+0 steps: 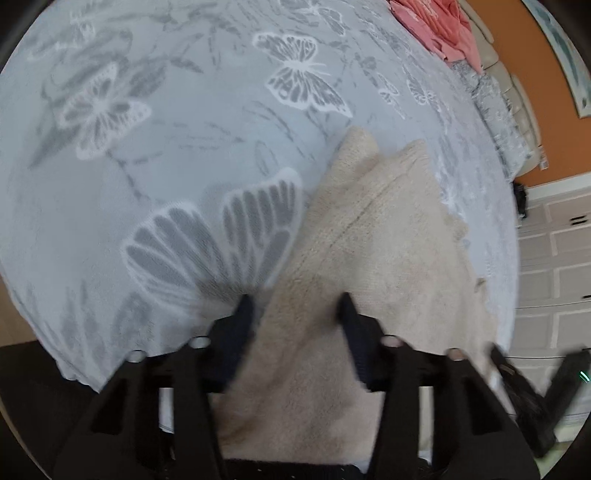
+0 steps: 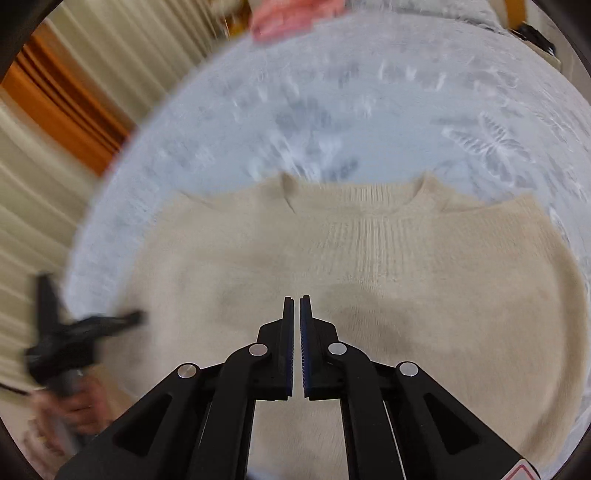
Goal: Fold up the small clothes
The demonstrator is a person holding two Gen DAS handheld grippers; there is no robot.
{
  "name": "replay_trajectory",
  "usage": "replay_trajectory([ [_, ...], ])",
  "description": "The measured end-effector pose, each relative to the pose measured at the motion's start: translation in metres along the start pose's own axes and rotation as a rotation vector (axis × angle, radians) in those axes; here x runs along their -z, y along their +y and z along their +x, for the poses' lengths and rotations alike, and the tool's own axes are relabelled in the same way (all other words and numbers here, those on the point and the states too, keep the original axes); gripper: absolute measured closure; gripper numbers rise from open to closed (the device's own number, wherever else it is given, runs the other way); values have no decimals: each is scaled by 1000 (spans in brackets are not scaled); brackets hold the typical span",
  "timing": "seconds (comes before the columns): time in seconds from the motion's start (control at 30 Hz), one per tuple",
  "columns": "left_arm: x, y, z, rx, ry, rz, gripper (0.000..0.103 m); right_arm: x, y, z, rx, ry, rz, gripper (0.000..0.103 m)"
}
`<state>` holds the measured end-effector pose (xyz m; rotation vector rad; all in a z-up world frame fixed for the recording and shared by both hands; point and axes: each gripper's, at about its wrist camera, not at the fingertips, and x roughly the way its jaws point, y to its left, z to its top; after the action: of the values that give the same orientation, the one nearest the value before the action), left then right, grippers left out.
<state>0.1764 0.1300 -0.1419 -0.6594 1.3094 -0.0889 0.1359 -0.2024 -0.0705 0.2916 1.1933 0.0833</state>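
Note:
A cream knitted sweater (image 2: 369, 266) lies flat, neckline away from me, on a grey blanket with butterfly print (image 1: 166, 147). In the left wrist view my left gripper (image 1: 295, 306) stands open over the sweater's (image 1: 369, 258) side edge. One finger is over the blanket and the other over the knit, with nothing pinched. My right gripper (image 2: 297, 299) is shut and empty, hovering over the middle of the sweater's body. In the right wrist view the left gripper (image 2: 85, 328) shows blurred at the sweater's left edge, held by a hand (image 2: 74, 402).
A pile of pink clothes (image 1: 439, 26) lies at the far end of the bed, also a pink blur (image 2: 291, 14). White panelled drawers (image 1: 554, 258) and an orange wall (image 1: 532, 74) lie past the bed's right edge. Pale curtains (image 2: 55, 184) hang left.

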Motion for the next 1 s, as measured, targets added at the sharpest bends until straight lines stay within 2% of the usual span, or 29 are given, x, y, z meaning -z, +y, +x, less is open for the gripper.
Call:
replay_trajectory([
  [0.03,0,1,0,6,0,-2,63,1,-3,27,28,82,0,102],
  [0.1,0,-1,1,4,1,18,67,3,-9,40,-5,39,27,103],
  [0.17,1,-6,0,11,4,36,77,2,-15,36,-35,44,87,103],
  [0.27,-1,-19,-5,24,-9,55,86,4,-16,36,-50,34,82,103],
  [0.37,0,-39,-21,113,-32,49,87,7,-22,36,-72,38,103,103],
  [0.6,24,-147,-78,299,-115,254,90,10,-19,37,-83,22,107,103],
  [0.63,34,-172,-84,341,-116,311,95,11,-22,34,-102,18,119,103],
  [0.7,56,-210,-85,383,-85,404,95,14,-36,17,-178,-11,186,103],
  [0.77,83,-250,-71,366,-46,505,94,24,-57,-8,-213,-74,254,98],
  [0.8,95,-261,-63,339,-35,542,94,33,-73,-23,-214,-106,293,91],
  [0.83,104,-273,-51,305,-23,566,94,41,-84,-32,-212,-120,321,90],
  [0.9,118,-272,-37,271,-8,543,82,63,-112,-52,-200,-127,370,90],
  [0.93,123,-265,-32,270,4,522,62,77,-125,-61,-180,-117,377,88],
  [0.97,125,-256,-28,267,14,496,49,87,-131,-68,-159,-106,371,86],
  [1.0,127,-245,-24,254,20,473,48,96,-136,-73,-139,-97,359,80],
])
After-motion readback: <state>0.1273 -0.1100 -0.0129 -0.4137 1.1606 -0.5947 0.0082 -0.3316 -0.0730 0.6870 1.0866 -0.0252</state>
